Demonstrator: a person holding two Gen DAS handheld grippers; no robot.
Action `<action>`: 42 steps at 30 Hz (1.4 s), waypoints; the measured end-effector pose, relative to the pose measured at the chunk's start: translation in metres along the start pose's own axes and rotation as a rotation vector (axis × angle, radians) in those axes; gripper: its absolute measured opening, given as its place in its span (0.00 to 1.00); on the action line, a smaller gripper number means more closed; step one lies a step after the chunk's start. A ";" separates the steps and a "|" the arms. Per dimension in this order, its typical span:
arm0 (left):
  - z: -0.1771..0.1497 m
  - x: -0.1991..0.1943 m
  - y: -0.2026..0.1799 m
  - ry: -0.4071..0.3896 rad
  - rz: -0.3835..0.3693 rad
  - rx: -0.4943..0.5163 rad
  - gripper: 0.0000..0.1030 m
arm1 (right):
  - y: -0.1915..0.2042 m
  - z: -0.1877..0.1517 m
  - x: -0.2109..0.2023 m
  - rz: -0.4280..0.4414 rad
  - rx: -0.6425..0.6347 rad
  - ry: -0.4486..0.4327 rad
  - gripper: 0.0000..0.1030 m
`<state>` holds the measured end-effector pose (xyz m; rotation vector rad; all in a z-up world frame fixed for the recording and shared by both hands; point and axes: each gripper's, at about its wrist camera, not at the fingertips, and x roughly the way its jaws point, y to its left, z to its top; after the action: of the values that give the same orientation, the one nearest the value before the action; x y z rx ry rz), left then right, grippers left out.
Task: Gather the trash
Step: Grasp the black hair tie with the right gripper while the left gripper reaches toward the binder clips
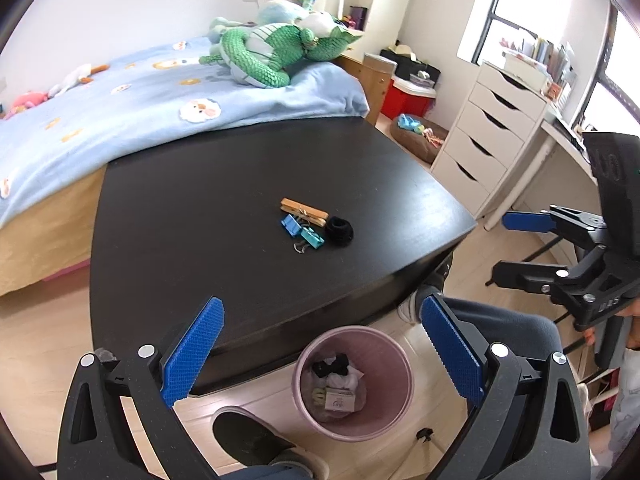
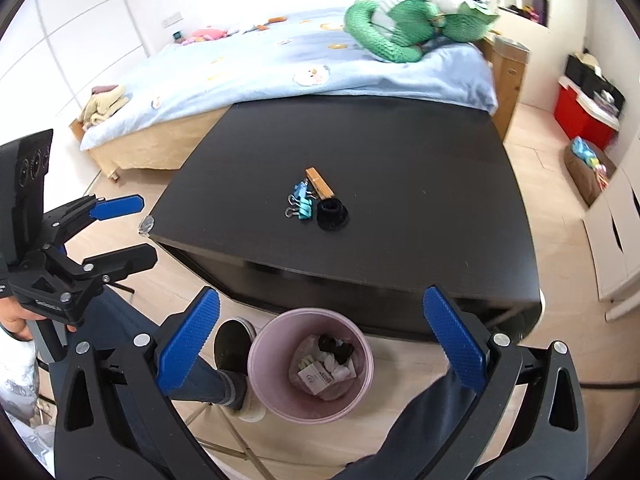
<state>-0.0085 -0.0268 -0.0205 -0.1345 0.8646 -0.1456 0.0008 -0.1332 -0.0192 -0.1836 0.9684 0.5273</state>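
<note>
Trash bin (image 2: 310,364) stands upright, mouth up, beside black table (image 2: 400,160).

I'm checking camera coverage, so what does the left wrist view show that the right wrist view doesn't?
Only the left wrist view: the window, the full white drawer unit with books on it, and the right gripper at the frame's right edge.

Only the right wrist view: the white wardrobe doors, folded clothes on the bed's far corner, and the left gripper.

Both: the black table, its clothespin, binder clips and black hair tie, the pink bin holding trash, the bed and the green plush.
</note>
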 end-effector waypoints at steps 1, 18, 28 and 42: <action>0.001 -0.001 0.002 -0.004 0.006 -0.002 0.93 | 0.000 0.005 0.006 -0.004 -0.012 0.014 0.97; 0.015 -0.006 0.017 -0.028 0.017 -0.043 0.93 | 0.005 0.074 0.121 -0.005 -0.215 0.266 0.97; 0.015 -0.007 0.026 -0.026 0.024 -0.067 0.93 | 0.006 0.079 0.172 0.005 -0.284 0.386 0.72; 0.012 -0.001 0.033 -0.006 0.013 -0.089 0.93 | 0.006 0.081 0.190 0.011 -0.320 0.412 0.45</action>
<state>0.0030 0.0061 -0.0180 -0.2122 0.8659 -0.0943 0.1436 -0.0323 -0.1299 -0.5915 1.2809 0.6676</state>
